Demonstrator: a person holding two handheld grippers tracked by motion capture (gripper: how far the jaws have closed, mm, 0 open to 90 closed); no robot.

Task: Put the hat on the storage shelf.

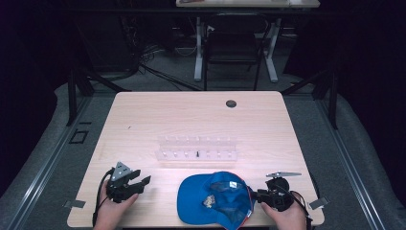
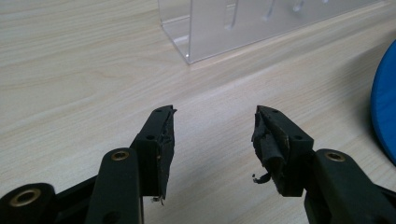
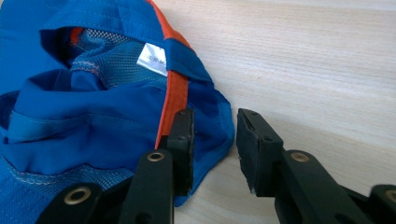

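The blue cap [image 1: 214,200] is seen lying upturned at the table's [image 1: 143,120] near edge; the right gripper [image 3: 214,140] is set at its rim, jaws narrowly parted, seemingly for a pinch; the left gripper [image 2: 212,135] is held wide and empty, near left.

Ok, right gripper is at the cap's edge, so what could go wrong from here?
The right gripper is open, with one jaw over the cap's thin rim, so it may pinch only one layer and slip. Lifting could also let the floppy cap sag and sweep into the clear rack just behind it. The left gripper sits apart, too far to steady it.
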